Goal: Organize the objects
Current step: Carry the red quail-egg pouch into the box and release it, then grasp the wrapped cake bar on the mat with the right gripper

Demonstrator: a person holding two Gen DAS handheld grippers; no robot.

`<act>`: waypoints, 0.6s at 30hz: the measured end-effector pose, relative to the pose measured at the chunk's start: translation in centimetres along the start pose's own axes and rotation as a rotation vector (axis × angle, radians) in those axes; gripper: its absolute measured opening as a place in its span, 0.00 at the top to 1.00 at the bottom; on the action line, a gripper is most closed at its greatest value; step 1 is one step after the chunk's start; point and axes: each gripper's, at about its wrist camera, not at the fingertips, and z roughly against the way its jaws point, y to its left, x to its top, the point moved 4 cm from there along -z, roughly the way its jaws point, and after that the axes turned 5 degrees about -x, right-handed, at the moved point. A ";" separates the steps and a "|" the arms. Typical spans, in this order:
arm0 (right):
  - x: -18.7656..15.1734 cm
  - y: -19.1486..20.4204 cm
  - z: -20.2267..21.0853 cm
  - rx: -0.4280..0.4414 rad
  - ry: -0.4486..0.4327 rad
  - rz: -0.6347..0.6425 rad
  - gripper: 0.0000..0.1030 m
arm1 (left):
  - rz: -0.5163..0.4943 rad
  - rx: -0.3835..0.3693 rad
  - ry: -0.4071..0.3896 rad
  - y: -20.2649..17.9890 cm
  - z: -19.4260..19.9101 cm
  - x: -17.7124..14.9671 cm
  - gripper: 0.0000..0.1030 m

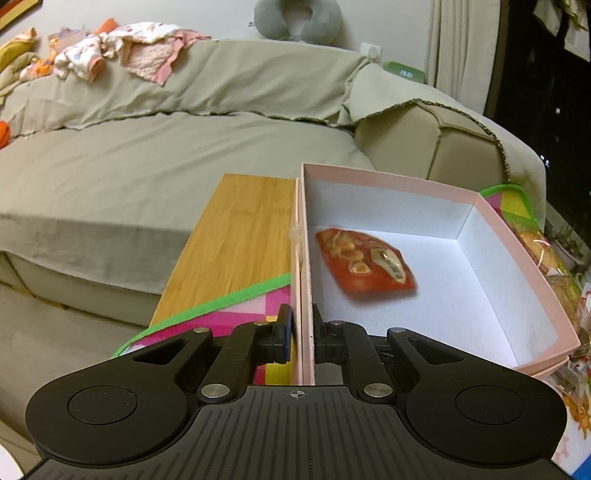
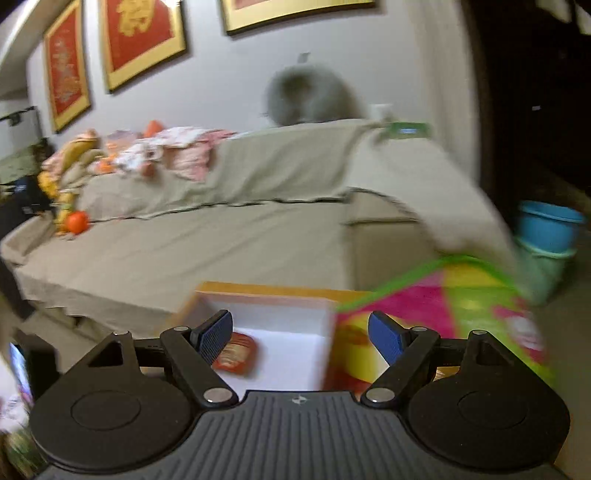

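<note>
A pink box with a white inside stands open on a wooden table. A red packet with gold print lies flat on its floor. My left gripper is shut on the box's near left wall, one finger outside and one inside. In the right wrist view, which is blurred, the same box and red packet show below my right gripper, which is open, empty and held above the box.
A colourful mat with a green border covers part of the table under the box. A beige sofa stands behind, with clothes and a grey neck pillow on its back. Blue and green tubs stand at far right.
</note>
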 end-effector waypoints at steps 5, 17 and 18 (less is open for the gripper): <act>-3.6 -5.5 2.0 -0.172 0.021 -0.009 0.18 | 0.009 0.001 -0.002 -0.1 0.2 0.0 0.90; -9.8 -6.0 0.5 -0.154 0.130 0.032 0.18 | 0.013 0.007 -0.001 -0.1 0.5 0.0 0.90; -9.3 -5.8 0.3 -0.133 0.126 0.011 0.18 | 0.012 0.008 -0.002 -0.1 0.5 0.0 0.90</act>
